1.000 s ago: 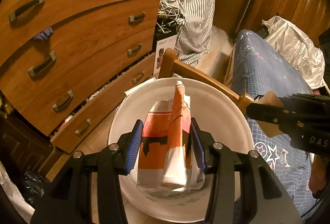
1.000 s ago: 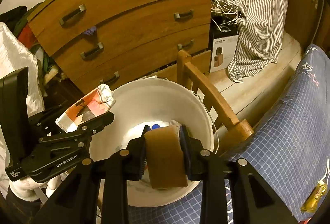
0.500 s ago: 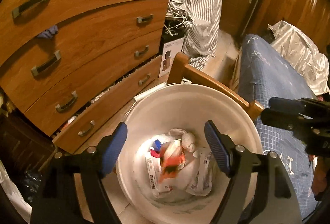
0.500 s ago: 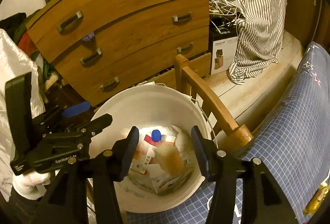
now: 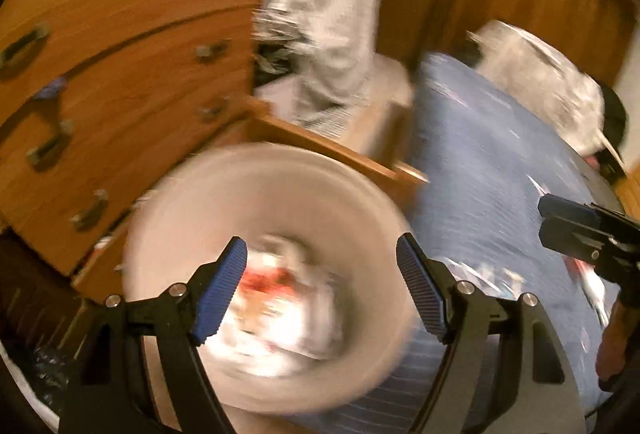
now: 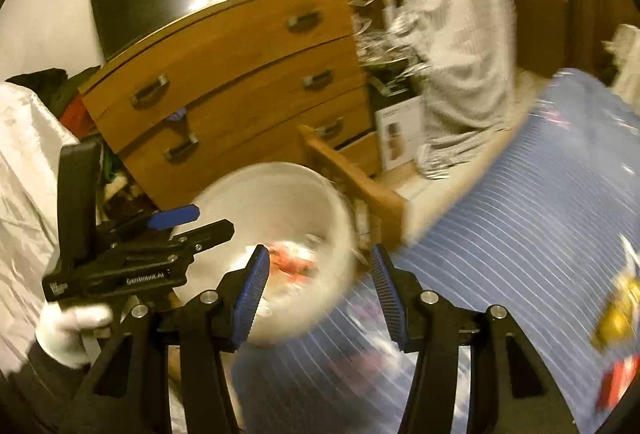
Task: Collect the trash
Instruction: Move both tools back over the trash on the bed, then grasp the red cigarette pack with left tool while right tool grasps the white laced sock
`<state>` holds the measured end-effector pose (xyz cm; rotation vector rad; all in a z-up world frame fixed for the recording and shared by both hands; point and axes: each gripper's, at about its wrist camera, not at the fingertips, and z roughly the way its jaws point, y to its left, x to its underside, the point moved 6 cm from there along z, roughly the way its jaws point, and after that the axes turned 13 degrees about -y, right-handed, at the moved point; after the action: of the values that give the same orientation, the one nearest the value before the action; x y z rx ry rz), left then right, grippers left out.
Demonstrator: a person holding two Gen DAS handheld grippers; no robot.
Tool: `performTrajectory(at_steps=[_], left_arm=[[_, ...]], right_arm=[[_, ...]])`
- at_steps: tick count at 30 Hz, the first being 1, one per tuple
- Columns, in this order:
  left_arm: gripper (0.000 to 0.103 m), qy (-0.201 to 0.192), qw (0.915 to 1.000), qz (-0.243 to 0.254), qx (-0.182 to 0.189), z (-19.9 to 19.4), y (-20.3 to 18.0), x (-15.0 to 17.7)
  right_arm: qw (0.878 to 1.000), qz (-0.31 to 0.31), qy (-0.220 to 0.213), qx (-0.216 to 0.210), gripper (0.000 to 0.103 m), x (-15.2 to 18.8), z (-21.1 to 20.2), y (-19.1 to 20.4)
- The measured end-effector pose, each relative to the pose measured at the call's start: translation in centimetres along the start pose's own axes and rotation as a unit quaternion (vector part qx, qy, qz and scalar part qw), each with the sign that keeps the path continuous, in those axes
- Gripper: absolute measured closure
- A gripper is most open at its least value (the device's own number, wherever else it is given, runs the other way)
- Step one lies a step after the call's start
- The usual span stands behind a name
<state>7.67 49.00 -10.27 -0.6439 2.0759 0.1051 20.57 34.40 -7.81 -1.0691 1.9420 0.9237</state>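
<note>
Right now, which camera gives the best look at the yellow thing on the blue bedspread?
The right wrist view: the yellow thing lies blurred at its right edge on the blue bedspread. The left wrist view shows bedspread and white bucket, but no yellow item.

This is a lived-in bedroom in a home. A wooden chest of drawers with metal handles is the landmark: a bed under a blue checked cover lies to its right, striped clothing hangs just beside it, and a white bin full of litter stands in front of it.
</note>
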Motion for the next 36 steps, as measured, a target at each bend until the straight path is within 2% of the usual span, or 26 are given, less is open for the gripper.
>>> performTrajectory(at_steps=[2,6,11,16,19,24,25,27,30,32,36], left_arm=[[0.029,0.011,0.9993,0.024,0.028,0.5,-4.0,1.7],[0.029,0.045,0.9927,0.061,0.094,2.0,-12.3,5.8],[0.029,0.094,0.9768,0.099,0.165,3.5,-21.8,11.2],[0.029,0.115,0.9609,0.14,0.209,3.4,-29.7,15.1],[0.029,0.122,0.9547,0.157,0.222,3.7,-33.2,16.0],[0.029,0.111,0.9481,0.189,0.23,4.6,-37.3,16.0],[0.029,0.102,0.9423,0.213,0.238,5.1,-38.4,15.5],[0.029,0.09,0.9307,0.245,0.257,5.7,-39.8,14.7],[0.024,0.072,0.9125,0.293,0.276,7.5,-42.4,12.8],[0.021,0.056,0.9065,0.312,0.279,9.0,-44.3,11.2],[0.017,0.058,0.897,0.327,0.292,11.9,-47.1,10.0]], right_arm=[[0.999,0.008,-0.017,0.034,0.049,3.3,-4.6,-3.6],[0.995,0.04,-0.021,0.087,0.049,9.8,-11.7,-9.8],[0.983,0.085,-0.026,0.162,0.049,18.0,-21.9,-17.9],[0.962,0.106,-0.041,0.249,0.049,22.6,-30.9,-25.6],[0.957,0.096,-0.026,0.271,0.049,23.4,-32.2,-29.8],[0.963,0.068,0.001,0.261,0.047,22.8,-29.3,-33.4],[0.965,0.067,0.002,0.253,0.046,22.3,-28.6,-33.6],[0.967,0.061,-0.003,0.247,0.035,21.9,-28.5,-34.2],[0.971,0.051,-0.006,0.233,0.03,21.4,-28.9,-34.0],[0.972,0.05,-0.003,0.231,0.028,21.7,-29.8,-34.2],[0.971,0.063,0.012,0.231,0.028,23.7,-31.7,-34.6]])
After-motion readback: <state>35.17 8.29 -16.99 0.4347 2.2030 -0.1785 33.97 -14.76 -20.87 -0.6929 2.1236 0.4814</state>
